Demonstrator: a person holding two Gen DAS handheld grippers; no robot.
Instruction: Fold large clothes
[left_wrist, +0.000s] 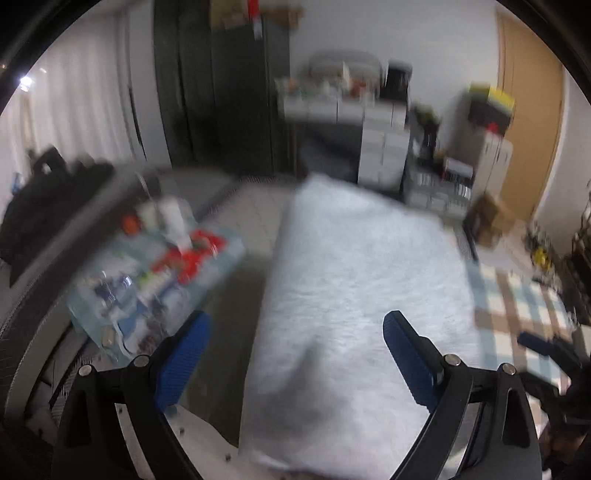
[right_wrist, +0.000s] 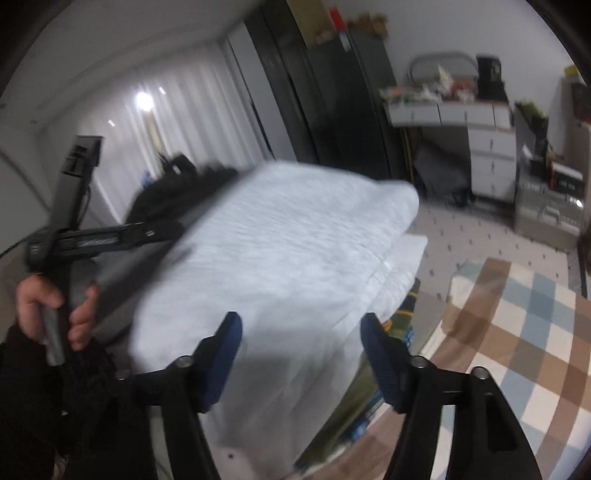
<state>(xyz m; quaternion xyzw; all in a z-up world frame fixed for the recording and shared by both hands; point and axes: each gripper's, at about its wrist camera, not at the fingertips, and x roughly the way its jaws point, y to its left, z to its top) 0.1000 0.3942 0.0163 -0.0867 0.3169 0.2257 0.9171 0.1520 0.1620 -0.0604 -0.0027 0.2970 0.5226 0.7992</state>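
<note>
A light grey folded garment (left_wrist: 354, 288) lies as a long thick rectangle on the surface straight ahead. It also shows in the right wrist view (right_wrist: 288, 258), stacked in folded layers with a rounded far edge. My left gripper (left_wrist: 295, 336) is open above its near end, blue pads on either side, holding nothing. My right gripper (right_wrist: 301, 332) is open over the garment's near edge, also empty. Both views are blurred by motion. In the right wrist view the left gripper (right_wrist: 110, 236) shows at the left, held by a hand (right_wrist: 40, 310).
A clear bin of small items (left_wrist: 155, 277) sits left of the garment. A black bag (left_wrist: 48, 206) lies far left. A checked rug (right_wrist: 517, 332) covers the floor at the right. White drawers (right_wrist: 487, 147) and a dark cabinet (left_wrist: 221, 92) stand at the back.
</note>
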